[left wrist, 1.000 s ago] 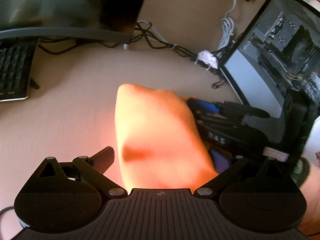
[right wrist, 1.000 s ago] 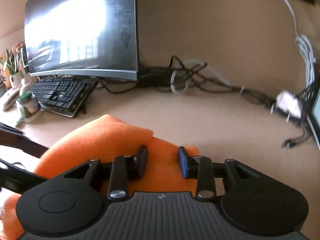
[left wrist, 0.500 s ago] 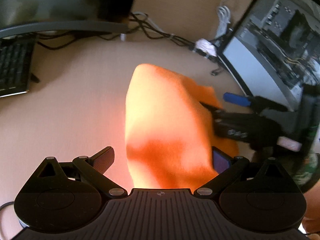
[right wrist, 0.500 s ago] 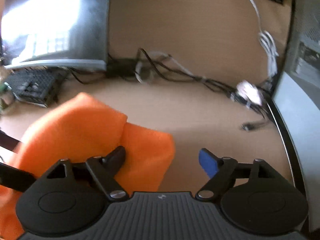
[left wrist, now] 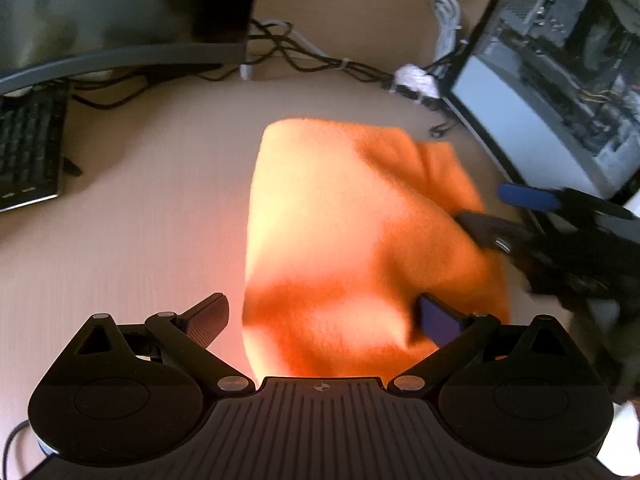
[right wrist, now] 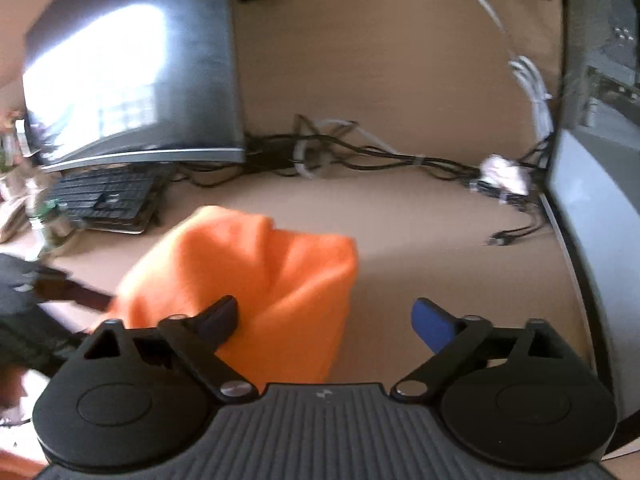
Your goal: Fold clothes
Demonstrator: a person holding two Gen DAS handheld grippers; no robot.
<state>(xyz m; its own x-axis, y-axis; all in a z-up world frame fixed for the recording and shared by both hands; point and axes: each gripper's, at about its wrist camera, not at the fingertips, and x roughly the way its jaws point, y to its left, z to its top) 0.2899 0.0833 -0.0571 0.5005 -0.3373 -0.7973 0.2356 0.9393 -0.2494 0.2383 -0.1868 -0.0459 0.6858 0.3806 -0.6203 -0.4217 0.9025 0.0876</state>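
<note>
item under task: we find one orange cloth (left wrist: 360, 240), a soft folded bundle lying on the tabletop (left wrist: 140, 220), between the monitor (left wrist: 120, 12) and the open computer case (left wrist: 560, 64).
long axis of the cloth: in the left wrist view we read it as running away from the camera, the rounded fold at the far end, the wider part nearest us.
left hand-held gripper (left wrist: 324, 316): jaws spread wide; the near end of the cloth lies between them, the blue pad against its right side, the black pad just clear of its left edge. we see no pinch.
right hand-held gripper (right wrist: 324, 316): its jaws have just been opening and now stand wide. the cloth's right part sits by the black finger (right wrist: 220, 316); the blue pad has only bare tabletop before it. nothing is held.
bearing from the right hand-held gripper: the cloth lies ahead and to its left, off centre.
nearer hand: in our judgement the left, since the cloth sits centred in its jaws.
next move, our judgement: it turns on the left hand-held gripper closing along that axis, or the right one shifting leftward to recentre.
</note>
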